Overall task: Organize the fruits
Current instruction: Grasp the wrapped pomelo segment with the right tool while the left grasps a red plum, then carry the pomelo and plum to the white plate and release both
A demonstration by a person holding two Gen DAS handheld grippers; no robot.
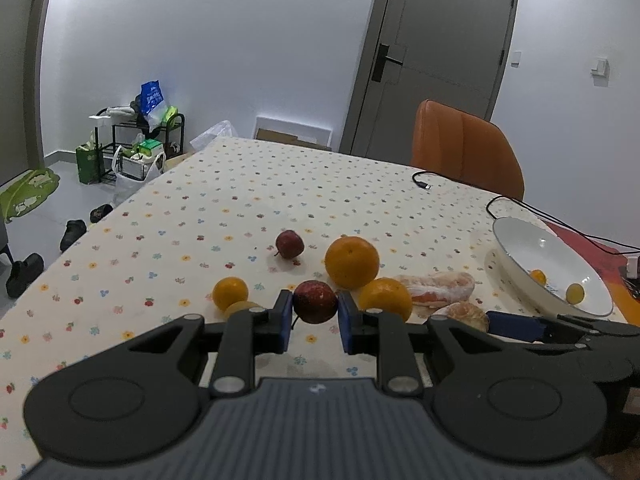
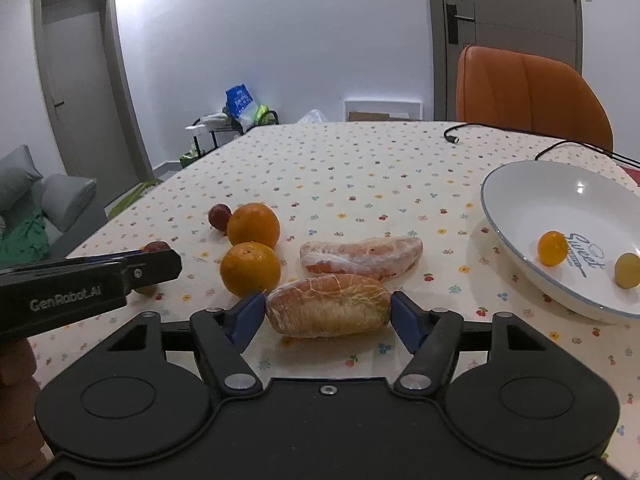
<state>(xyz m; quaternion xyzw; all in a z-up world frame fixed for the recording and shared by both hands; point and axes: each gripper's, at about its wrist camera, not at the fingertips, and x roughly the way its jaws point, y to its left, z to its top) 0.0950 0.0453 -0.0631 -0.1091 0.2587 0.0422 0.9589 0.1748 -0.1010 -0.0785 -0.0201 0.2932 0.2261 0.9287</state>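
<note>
The peeled citrus segment lies on the floral-cloth worktop, long axis crosswise — its ends touching the right hand-held gripper's blue pads, clamped on it; pale, veined pith, lumpy shape. A second, pinker segment lies just beyond, also crosswise. The left hand-held gripper is held level and grips a round, dark red fruit. Smooth oranges sit near; the glossy white bowl holds two small fruits.

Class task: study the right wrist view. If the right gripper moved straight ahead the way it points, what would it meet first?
The right gripper already brackets a peeled citrus segment, so it would push that first. Beyond it lies a second peeled segment, though depth is hard to judge.
</note>
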